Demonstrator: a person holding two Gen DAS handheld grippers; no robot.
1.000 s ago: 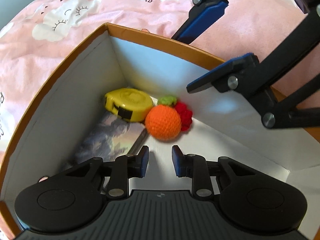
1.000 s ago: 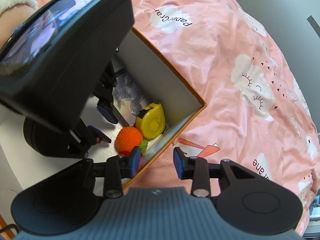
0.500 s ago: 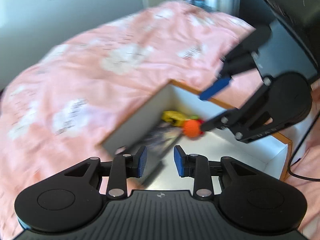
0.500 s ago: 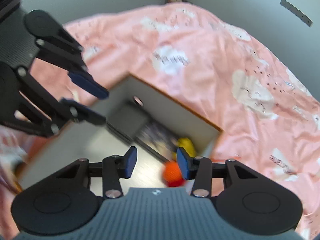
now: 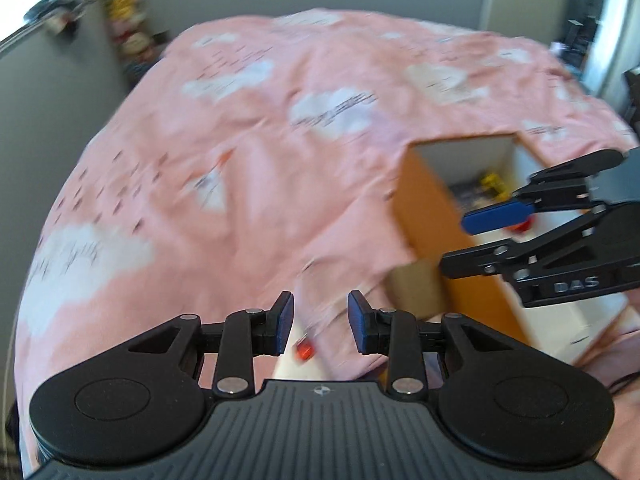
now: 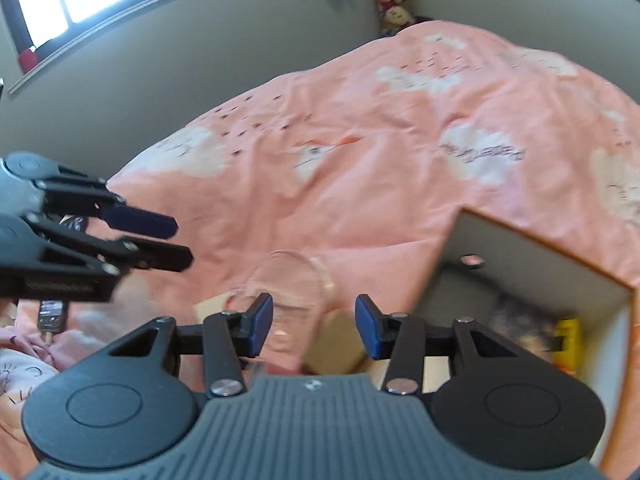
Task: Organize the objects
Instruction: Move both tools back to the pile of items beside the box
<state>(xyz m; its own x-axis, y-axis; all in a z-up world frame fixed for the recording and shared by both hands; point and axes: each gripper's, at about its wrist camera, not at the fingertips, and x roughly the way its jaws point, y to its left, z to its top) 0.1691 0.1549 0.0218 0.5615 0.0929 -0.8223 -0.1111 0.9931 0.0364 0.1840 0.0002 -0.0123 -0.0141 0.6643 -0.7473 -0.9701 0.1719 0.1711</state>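
Note:
An open cardboard box [image 5: 424, 216] with orange outer walls and a white inside lies on the pink bed. Inside it I see a yellow tape measure [image 6: 568, 340], a picture card [image 6: 516, 320] and a dark grey item [image 6: 460, 292]. My left gripper [image 5: 320, 322] hangs open over the bedding to the left of the box, holding nothing. My right gripper [image 6: 314, 320] is open too, nothing between its pads. Beyond its fingers, a clear glass [image 6: 288, 288] lies on the bed beside a small tan block [image 6: 334, 344]. The right gripper [image 5: 468, 240] hovers over the box's near end.
Pink cloud-print bedding [image 5: 240, 160] fills most of both views. A small red thing [image 5: 304, 350] lies blurred under the left fingers. A black handset-like object [image 6: 50, 314] rests at the bed's near left. Grey walls, a window and soft toys [image 6: 394, 4] stand beyond.
Both grippers have come up out of the box and swung left over the bed. The right jaws stand wider than before. The orange knitted ball and the box's contents stayed behind.

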